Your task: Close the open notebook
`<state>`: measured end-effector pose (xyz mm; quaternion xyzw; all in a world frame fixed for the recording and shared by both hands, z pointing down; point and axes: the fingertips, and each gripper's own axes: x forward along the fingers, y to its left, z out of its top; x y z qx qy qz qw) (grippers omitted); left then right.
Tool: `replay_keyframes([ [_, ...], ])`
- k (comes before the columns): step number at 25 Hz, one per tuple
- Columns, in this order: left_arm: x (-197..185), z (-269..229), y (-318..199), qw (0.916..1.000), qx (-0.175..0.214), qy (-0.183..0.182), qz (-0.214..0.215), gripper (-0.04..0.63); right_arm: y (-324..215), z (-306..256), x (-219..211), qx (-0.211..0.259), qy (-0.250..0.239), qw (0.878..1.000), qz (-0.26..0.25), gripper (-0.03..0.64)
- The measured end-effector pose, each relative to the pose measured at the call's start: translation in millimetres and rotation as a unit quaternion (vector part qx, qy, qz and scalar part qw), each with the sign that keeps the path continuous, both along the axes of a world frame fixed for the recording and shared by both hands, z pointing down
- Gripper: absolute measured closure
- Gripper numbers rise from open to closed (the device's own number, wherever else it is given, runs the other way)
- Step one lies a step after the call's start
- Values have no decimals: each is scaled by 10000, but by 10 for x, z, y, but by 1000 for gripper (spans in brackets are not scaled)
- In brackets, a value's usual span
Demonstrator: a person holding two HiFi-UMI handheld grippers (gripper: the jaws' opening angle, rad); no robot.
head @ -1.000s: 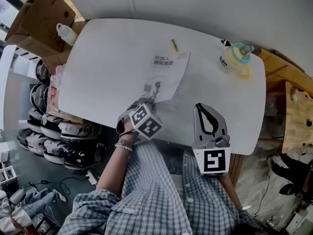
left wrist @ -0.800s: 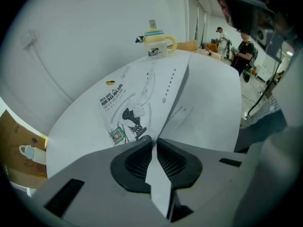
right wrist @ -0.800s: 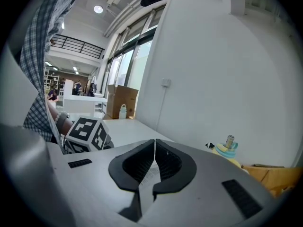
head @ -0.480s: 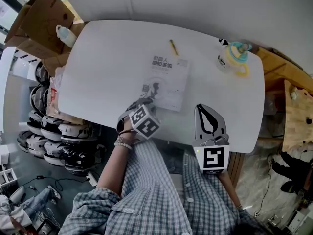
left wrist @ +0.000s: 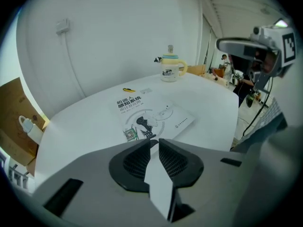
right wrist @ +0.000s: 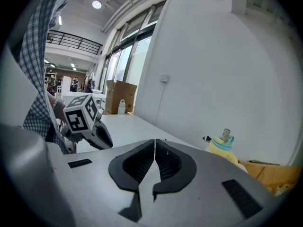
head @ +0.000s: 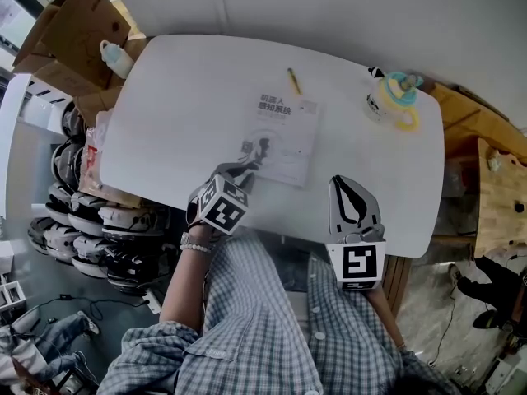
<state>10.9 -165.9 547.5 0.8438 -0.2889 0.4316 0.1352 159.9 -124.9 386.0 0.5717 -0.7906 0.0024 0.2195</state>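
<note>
In the head view the notebook [head: 276,138] lies shut and flat near the middle of the white desk [head: 181,97], printed cover up, so the closing looks done; what seems left is only to draw the tools clear. The left hand-held gripper [head: 245,171] hovers at the book's near corner, and the right hand-held gripper [head: 342,184] sits well apart from it, over the desk's near edge. By count there is one notebook, one yellow pen [head: 292,79] just beyond the book's far edge, one lidded mug [head: 394,99] toward the far right corner, and two hand-held grippers; a single white bottle [head: 114,56] stands off the desk on cardboard at the far left. In the left gripper view the jaws stand a narrow slit apart and are closing, with nothing between them, only bare desk showing through the gap; the closed notebook lies just past the tips, the pen and mug farther back. In the right gripper view the jaws meet along their whole length and hold nothing; this tool points across the desk toward the wall, with the left one at the picture's left and the mug at its right, and the notebook does not show here.
</note>
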Motion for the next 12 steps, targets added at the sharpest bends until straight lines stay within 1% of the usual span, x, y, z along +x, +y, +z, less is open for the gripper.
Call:
replay_keyframes([
  [2,-13,-100,-14,9998,143,149,-41,552,13,-27,-7,22,-50,10000,17,594],
  [4,-5,-240,-24,9986,324,409,-87,572,32,-42,2,68,-15,10000,5,594],
  [8,28,-578,-32,9928,740,930,-145,586,52,-88,38,160,-43,9999,36,594],
  [12,41,-872,-23,9868,1081,1191,-185,588,77,-143,48,237,-105,9997,50,594],
])
